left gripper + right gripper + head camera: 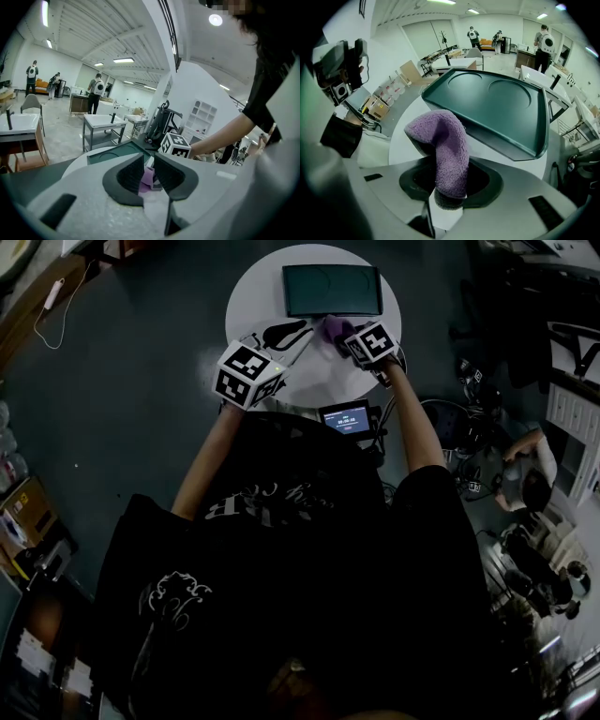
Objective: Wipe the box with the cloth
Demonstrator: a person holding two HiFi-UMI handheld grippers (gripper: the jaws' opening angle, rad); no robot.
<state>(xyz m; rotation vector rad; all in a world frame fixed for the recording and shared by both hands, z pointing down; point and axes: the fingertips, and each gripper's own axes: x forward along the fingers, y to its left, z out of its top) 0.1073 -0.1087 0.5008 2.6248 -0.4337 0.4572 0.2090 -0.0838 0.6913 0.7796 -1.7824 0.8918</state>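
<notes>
On the round white table (pixel 246 298), at its far edge, lies the box (pixel 333 289), a shallow dark green one with a raised rim. The right gripper view shows two round hollows pressed into its flat face. Nothing rests on it.

Just in front of the box's near rim, toward the table's right side, the right gripper (pixel 450 187) has its fingers closed on the cloth (pixel 446 138), a thick purple fleecy piece. The cloth rises out of the fingers as a fat roll, and its free end bends over and droops to one side. Its top comes close to the box's near rim, but whether it touches the box cannot be told from either view.

Near the table's left side, the left gripper (pixel 148 176) points across toward the cloth and the right gripper's marker cube (pixel 175 145). Its fingers stand a narrow gap apart with nothing between them. The purple seen through the gap is the cloth, lying farther off. In the head view this gripper sits apart from both the cloth and the box.

Below the table's near edge, between the person's forearms, a small lit screen (pixel 347 418) glows.
</notes>
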